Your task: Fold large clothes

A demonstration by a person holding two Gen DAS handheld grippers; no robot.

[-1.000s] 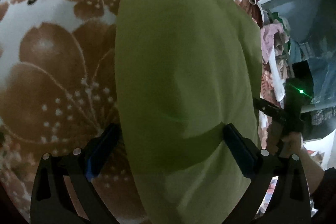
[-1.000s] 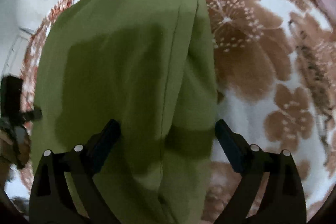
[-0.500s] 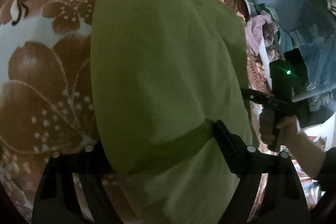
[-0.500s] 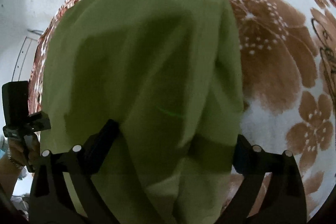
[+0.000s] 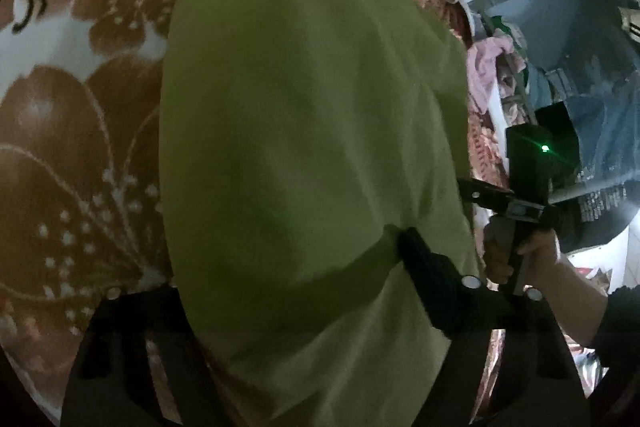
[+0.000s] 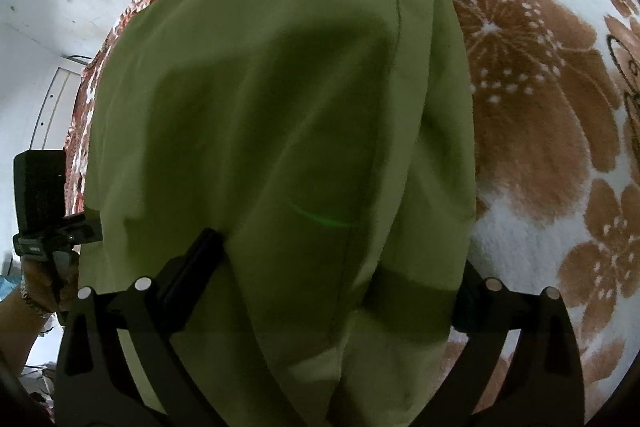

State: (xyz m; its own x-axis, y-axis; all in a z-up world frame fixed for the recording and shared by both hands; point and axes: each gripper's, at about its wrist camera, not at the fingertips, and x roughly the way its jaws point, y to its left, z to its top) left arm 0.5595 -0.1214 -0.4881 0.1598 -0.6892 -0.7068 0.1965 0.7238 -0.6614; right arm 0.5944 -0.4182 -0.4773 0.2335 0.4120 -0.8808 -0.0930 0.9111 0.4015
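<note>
**Green garment between both sets of fingers, over the flowered blanket**

From my left camera I see the left gripper [image 5: 288, 279] with the green garment [image 5: 304, 115] filling the space between its fingers. The right-hand finger [image 5: 424, 263] shows as a dark bar pressed into the cloth, which dents around it; the finger on the other side is hidden under the fabric's edge. The jaws have just been closing, with the cloth between them, and they stand fairly wide on a thick bundle — I read that as a grip on the garment. Ahead of the fingers the cloth runs away in a long smooth slab; left of them lies the brown-and-white flowered blanket [image 5: 72, 155]. Right of the fingers I see my other hand [image 5: 520, 255] on the handle of the second gripper, a green light glowing on its black box [image 5: 536, 155].

From my right camera the right gripper [image 6: 336, 267] straddles the same garment [image 6: 280, 87]. Its left finger [image 6: 200, 259] lies against the fabric; the right one is mostly covered by a fold, so I cannot tell whether these jaws are clamped or only standing around the cloth. A stitched seam runs up the cloth ahead of the fingers. The blanket [image 6: 552, 155] spreads to the right of them, and my left hand [image 6: 40, 287] shows at the far left.

No brand, label or readable writing shows on anything — the blanket's dark curls are only pattern.
</note>
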